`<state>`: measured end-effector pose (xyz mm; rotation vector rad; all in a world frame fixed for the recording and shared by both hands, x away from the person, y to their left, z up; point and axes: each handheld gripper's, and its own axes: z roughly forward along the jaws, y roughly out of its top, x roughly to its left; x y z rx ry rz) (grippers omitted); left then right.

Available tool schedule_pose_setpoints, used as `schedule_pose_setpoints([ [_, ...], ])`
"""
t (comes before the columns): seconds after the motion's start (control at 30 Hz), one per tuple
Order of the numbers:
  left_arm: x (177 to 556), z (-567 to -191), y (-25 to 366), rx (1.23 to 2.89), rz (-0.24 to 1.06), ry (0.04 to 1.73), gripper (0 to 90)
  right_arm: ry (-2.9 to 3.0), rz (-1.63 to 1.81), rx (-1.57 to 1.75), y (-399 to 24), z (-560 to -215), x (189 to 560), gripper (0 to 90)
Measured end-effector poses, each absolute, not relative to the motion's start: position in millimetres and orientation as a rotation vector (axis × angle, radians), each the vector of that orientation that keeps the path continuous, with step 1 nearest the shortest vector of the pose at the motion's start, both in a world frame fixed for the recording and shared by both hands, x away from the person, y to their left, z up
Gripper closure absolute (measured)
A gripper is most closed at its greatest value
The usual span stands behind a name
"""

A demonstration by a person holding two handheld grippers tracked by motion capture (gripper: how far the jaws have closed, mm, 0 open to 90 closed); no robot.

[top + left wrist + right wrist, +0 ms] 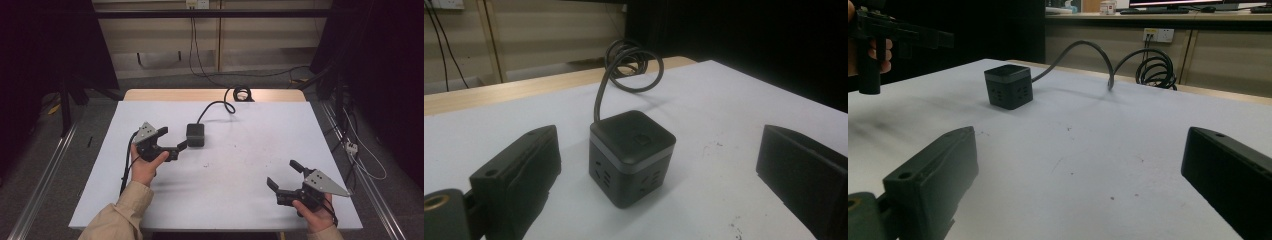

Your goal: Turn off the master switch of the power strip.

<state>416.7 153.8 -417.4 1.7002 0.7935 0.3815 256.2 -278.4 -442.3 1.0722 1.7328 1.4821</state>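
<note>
Just beyond left claw (173, 138), socket cube (195, 135).

Cube power strip (631, 156) socket markings too small to read, its cable (239, 93) coil running off the worktop (250, 165) far edge, right claw (1083, 185) jaws cropped at the frame bottom, left hand (870, 50) cut by the edge, dim surroundings lost in shadow

beige sleeve (119, 216) on left arm; black grippers, grey triangular top plates (327, 182), trailing black cable (127, 165)
</note>
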Motion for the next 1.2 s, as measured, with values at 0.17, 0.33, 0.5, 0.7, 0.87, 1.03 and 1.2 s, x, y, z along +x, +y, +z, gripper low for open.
schedule_pose_setpoints([
  [0.17, 419.3, -420.0, 152.3, 1.712, 0.393, 0.801, 5.1, 1.736, 1.487, 1.069, -278.2, -442.1, 257.2, 1.5],
  [0.33, 424.0, -422.0, 148.7, 1.730, 0.403, 0.809, 5.6, 1.733, 1.485, 1.072, -278.8, -442.3, 256.5, 1.5],
  [0.5, 428.4, -419.9, 144.5, 1.750, 0.407, 0.815, 5.9, 1.733, 1.483, 1.075, -279.7, -442.3, 256.3, 1.6],
  [0.7, 431.5, -419.7, 144.8, 1.740, 0.408, 0.832, 8.7, 1.733, 1.480, 1.085, -279.2, -443.2, 256.4, 1.6],
  [0.87, 432.7, -420.0, 145.4, 1.729, 0.400, 0.843, 13.4, 1.736, 1.476, 1.080, -278.7, -443.2, 257.2, 1.6],
  [1.03, 433.3, -419.6, 145.7, 1.729, 0.398, 0.851, 15.1, 1.742, 1.477, 1.072, -277.0, -442.9, 257.8, 1.6],
  [1.2, 434.0, -420.7, 145.3, 1.741, 0.402, 0.854, 19.2, 1.746, 1.479, 1.071, -275.9, -443.1, 258.6, 1.6],
])
